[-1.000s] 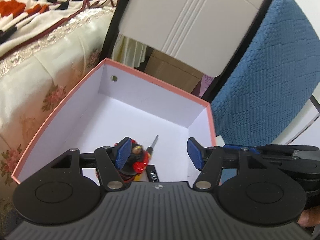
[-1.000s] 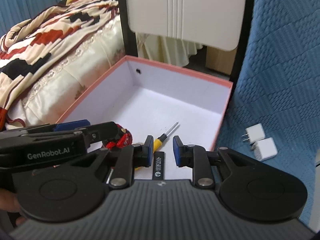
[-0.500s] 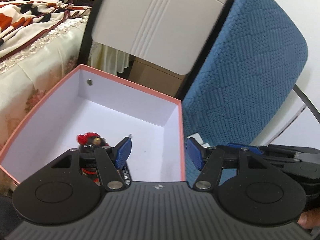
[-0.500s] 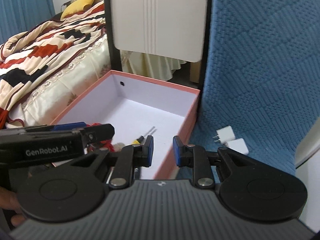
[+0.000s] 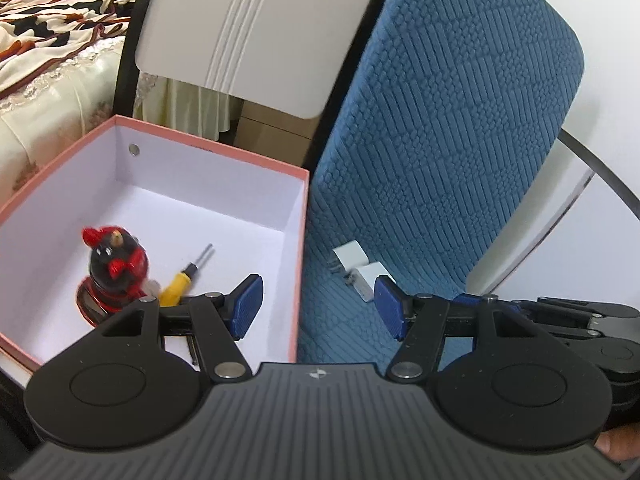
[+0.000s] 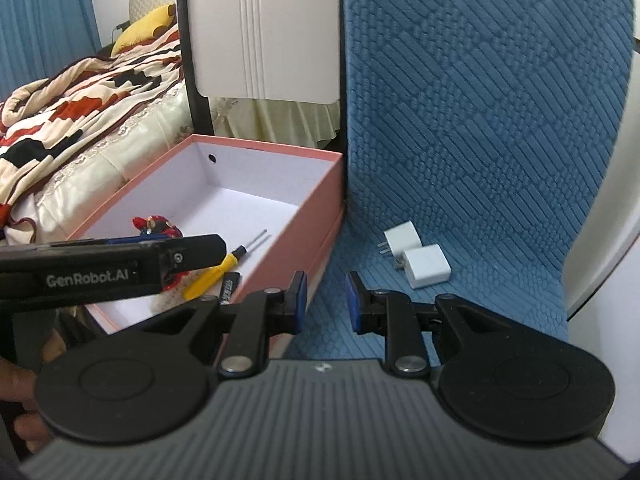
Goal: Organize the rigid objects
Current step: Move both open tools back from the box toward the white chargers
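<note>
A pink box (image 5: 224, 156) with a white inside holds a red and black figurine (image 5: 114, 268), a yellow-handled screwdriver (image 5: 180, 280) and a small black item (image 6: 230, 286). The box (image 6: 316, 204) sits left of a blue chair seat. Two white chargers (image 6: 416, 260) lie on the seat; they also show in the left wrist view (image 5: 360, 266). My left gripper (image 5: 316, 312) is open and empty, over the box's right wall. My right gripper (image 6: 326, 302) is partly open and empty, over the seat's front, short of the chargers.
The blue chair back (image 6: 480, 100) rises behind the chargers. A white panel with a black frame (image 6: 264, 32) stands behind the box. A bed with a patterned blanket (image 6: 80, 100) lies to the left. The left gripper's body (image 6: 108, 272) crosses the right wrist view.
Both grippers have swung right, from over the box toward the chair seat and chargers. The left gripper has drawn away from the figurine, which now stands free in the box.
</note>
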`<state>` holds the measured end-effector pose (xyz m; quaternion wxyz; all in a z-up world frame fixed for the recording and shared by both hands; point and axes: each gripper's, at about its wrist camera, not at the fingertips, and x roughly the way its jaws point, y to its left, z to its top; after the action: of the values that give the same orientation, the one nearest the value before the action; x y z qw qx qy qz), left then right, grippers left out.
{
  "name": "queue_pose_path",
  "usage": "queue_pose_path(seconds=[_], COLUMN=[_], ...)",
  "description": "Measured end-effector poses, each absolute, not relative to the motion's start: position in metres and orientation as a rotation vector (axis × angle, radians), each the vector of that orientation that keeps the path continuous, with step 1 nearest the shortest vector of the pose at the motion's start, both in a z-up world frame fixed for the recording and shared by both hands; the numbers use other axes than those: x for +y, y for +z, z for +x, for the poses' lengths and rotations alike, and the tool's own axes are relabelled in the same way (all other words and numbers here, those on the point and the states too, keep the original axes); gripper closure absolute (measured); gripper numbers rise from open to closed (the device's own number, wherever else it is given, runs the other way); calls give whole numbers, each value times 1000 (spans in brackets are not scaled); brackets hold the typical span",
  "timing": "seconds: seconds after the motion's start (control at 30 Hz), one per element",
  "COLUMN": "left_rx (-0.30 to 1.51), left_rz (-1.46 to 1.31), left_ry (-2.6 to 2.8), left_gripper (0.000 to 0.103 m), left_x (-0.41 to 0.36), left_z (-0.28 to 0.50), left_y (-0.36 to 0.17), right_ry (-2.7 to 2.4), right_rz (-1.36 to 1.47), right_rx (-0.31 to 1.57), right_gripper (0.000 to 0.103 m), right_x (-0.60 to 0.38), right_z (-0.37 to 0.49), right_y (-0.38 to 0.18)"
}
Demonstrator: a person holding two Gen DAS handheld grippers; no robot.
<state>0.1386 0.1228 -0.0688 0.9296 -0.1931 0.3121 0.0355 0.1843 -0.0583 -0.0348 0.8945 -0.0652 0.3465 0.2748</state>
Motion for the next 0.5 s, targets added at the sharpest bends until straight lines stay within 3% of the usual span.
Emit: queue_pose_path(seconds=[0.5], left_rx=[631], left_rz=[-324], left_ry=[34], left_gripper=[36], left_x=[58], left_z=[113], left_y=[-88], right_ry=[495], right_rz=[-108], right_rx=[680], right_gripper=[79], right_x=[-138], right_z=[147], right_y=[-67])
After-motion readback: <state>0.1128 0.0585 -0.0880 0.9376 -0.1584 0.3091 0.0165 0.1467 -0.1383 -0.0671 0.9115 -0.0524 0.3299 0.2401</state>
